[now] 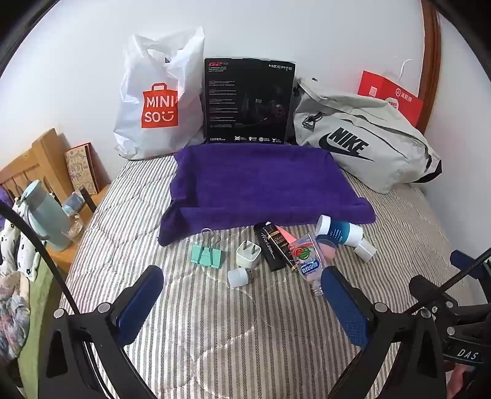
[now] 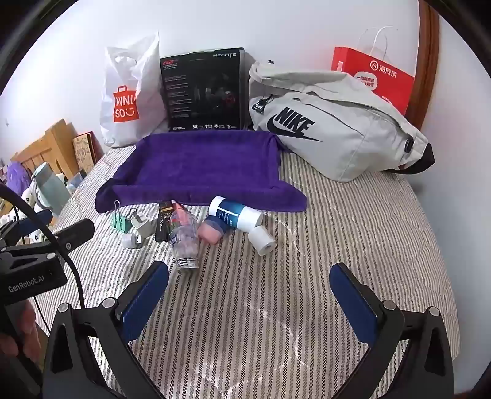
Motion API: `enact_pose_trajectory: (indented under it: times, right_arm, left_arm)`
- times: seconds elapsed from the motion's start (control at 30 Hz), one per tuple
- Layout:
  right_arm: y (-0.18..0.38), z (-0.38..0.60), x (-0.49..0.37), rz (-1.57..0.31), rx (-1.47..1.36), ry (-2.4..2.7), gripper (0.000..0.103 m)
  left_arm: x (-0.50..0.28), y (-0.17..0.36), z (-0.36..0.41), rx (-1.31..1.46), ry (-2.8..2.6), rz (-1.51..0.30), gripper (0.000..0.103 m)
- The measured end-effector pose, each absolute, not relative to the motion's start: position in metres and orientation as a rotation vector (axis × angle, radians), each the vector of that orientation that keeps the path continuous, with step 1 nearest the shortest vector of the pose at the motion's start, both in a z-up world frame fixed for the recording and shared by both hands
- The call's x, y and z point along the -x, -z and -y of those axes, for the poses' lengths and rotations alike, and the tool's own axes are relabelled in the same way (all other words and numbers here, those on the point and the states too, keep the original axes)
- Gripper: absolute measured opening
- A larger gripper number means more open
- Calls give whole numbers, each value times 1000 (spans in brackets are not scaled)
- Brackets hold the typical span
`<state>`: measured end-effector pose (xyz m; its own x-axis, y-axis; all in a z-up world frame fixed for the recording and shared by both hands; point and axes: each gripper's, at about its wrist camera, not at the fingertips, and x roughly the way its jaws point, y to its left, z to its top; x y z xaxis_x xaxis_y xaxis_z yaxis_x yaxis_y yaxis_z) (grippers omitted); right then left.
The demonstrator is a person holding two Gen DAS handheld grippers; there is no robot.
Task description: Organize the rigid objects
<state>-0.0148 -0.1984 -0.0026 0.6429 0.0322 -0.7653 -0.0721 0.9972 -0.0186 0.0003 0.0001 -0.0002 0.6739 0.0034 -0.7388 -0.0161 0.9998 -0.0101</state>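
Left wrist view: left gripper [image 1: 244, 293] hovering spread, empty, facing binder clips [image 1: 206, 250]; right gripper [image 2: 248, 290] waiting spread near bottle [image 2: 185, 242]; purple tray [image 1: 264, 181] lying far, likely awaiting items.

A plain white wall [image 1: 276, 27] backs a bed covered in a grey-and-white striped quilt [image 1: 239, 322]. A dark brown wooden frame [image 1: 431, 61] runs up the wall at the right, and a light wooden headboard [image 1: 36, 159] stands at the left with a low wooden nightstand [image 1: 63, 261] beside it. Lighting is even and diffuse; its source cannot be seen.
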Motion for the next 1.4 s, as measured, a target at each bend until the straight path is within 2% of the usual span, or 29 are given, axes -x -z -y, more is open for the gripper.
enact_pose_trajectory:
  times: [1.4]
  right_arm:
    - [-8,195,20,-847,48,-57,103]
  left_arm:
    - [6,-1,-5,7,-1,-836,103]
